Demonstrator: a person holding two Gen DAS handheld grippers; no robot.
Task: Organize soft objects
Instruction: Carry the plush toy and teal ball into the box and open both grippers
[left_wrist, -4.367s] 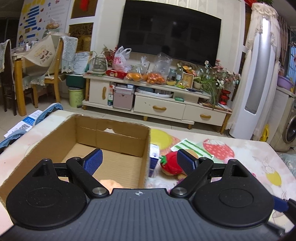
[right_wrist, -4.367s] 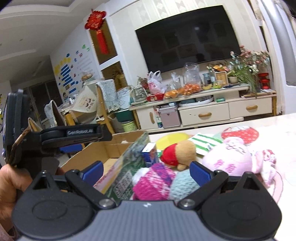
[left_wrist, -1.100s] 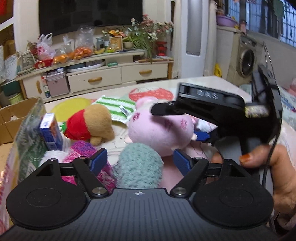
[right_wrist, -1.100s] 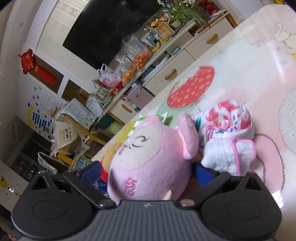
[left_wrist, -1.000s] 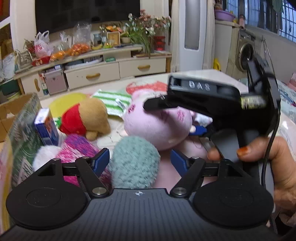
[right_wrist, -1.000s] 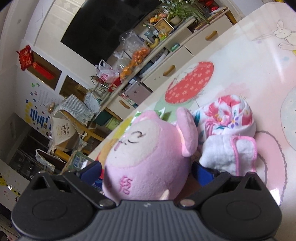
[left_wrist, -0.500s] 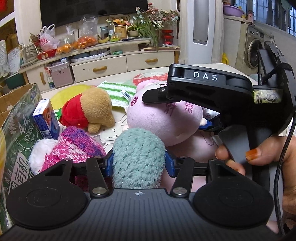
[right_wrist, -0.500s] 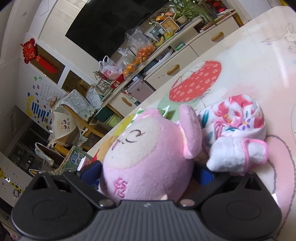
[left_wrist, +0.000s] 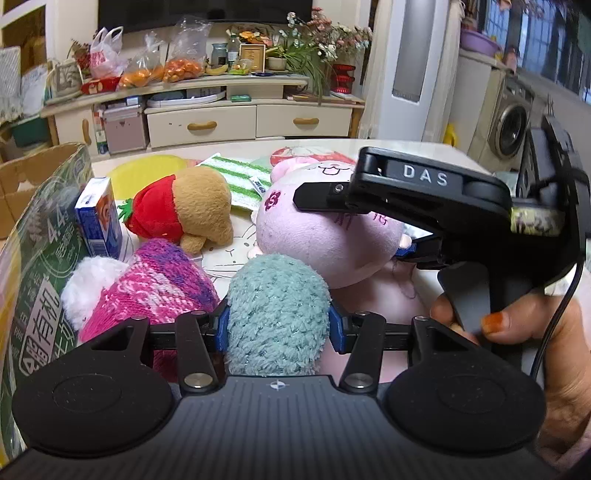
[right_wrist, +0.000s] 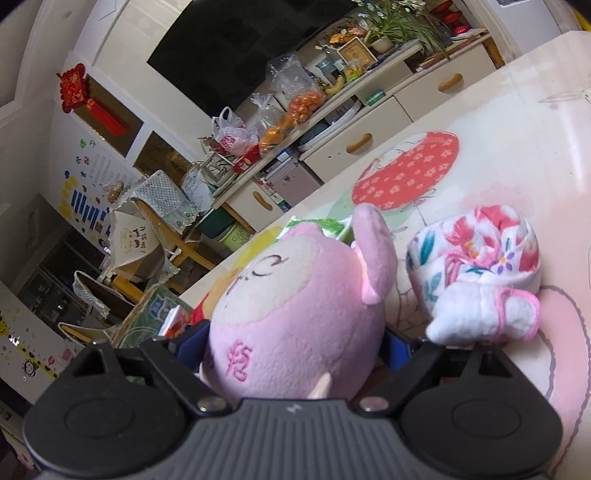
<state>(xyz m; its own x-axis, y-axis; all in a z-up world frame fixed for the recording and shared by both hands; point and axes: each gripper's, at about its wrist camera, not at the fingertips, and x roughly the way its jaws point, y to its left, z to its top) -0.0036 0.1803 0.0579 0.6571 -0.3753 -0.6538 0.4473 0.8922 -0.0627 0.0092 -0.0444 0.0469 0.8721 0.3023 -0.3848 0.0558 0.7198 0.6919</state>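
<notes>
My left gripper (left_wrist: 279, 328) is shut on a fuzzy teal soft object (left_wrist: 277, 310) on the table. Beside it on the left lies a pink knitted hat (left_wrist: 147, 291) with a white pompom. My right gripper (right_wrist: 291, 349) is shut on a pink plush toy (right_wrist: 295, 325); the toy also shows in the left wrist view (left_wrist: 325, 243), with the right gripper's black body (left_wrist: 443, 206) over it. A strawberry-and-bear plush (left_wrist: 184, 210) lies behind. A rolled floral cloth (right_wrist: 480, 280) lies to the right of the pink plush.
A cardboard box (left_wrist: 40, 236) with green print stands at the left, with a small blue carton (left_wrist: 98, 221) against it. A green striped cloth (left_wrist: 240, 177) lies farther back. The table (right_wrist: 517, 129) has a cartoon-print cover. A TV cabinet (left_wrist: 221, 118) stands beyond.
Both grippers have closed: the left on the teal soft object, the right on the pink plush. Earlier the left gripper was over the cardboard box and has swung right to the toys.
</notes>
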